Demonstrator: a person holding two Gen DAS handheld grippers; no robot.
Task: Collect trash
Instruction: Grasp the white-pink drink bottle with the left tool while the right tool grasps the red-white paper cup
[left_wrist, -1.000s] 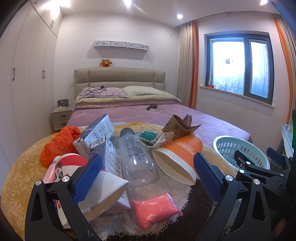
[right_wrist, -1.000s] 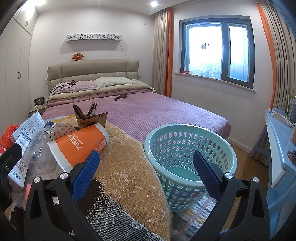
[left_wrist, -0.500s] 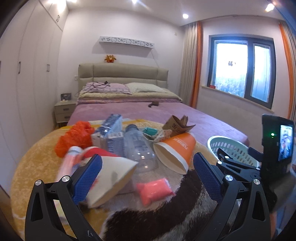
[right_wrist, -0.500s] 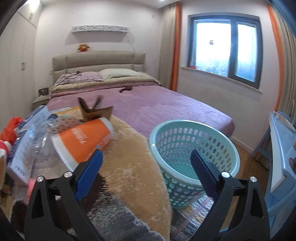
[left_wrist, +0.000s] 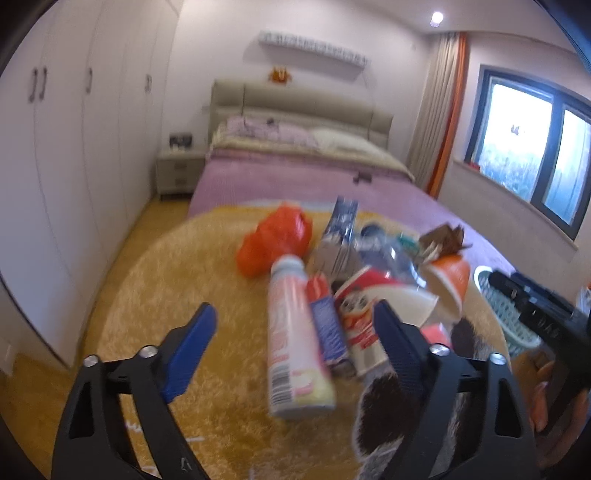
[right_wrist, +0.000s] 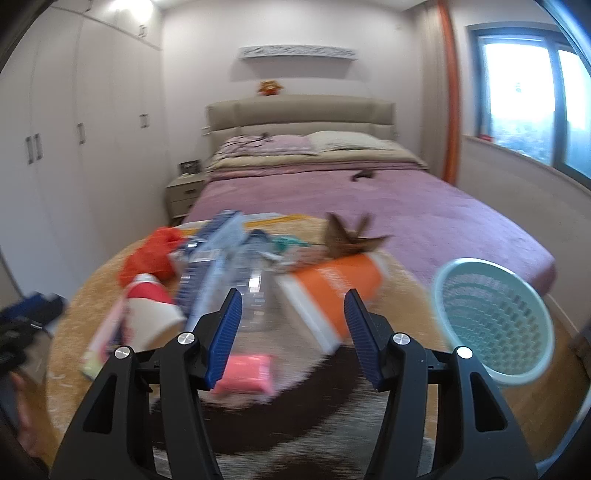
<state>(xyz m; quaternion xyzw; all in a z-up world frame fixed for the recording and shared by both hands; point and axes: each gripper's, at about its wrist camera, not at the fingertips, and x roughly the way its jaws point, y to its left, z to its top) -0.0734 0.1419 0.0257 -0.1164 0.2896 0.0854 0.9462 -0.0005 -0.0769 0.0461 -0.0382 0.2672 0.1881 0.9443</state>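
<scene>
Two wrist views show one heap of trash lying on a round yellow rug (left_wrist: 159, 280) at the foot of a purple bed (right_wrist: 332, 192). The left gripper (left_wrist: 295, 332) is spread wide and holds nothing; between its blue pads lies a pink-and-white bottle (left_wrist: 291, 343), cap pointing away, with a barcode near its base. Just right of it lie a blue carton (left_wrist: 328, 332) and a red-and-white paper cup (left_wrist: 365, 314) printed with a cartoon panda face. Only this view shows that bottle in full; the right gripper (left_wrist: 532, 306) shows at its right edge.

The right gripper (right_wrist: 291, 332) is likewise parted and empty, above a clear plastic bottle (right_wrist: 255, 291) and a pink packet (right_wrist: 247, 373). An orange paper cup (right_wrist: 336, 291) lies on its side to the right, with a brown folded paper (right_wrist: 351, 240) beyond it. The orange plastic bag (right_wrist: 147, 258) sits at far left of the heap. A teal mesh basket (right_wrist: 491, 321) stands right of the rug, seen whole in this view alone. Blur leaves all lettering unreadable.
</scene>
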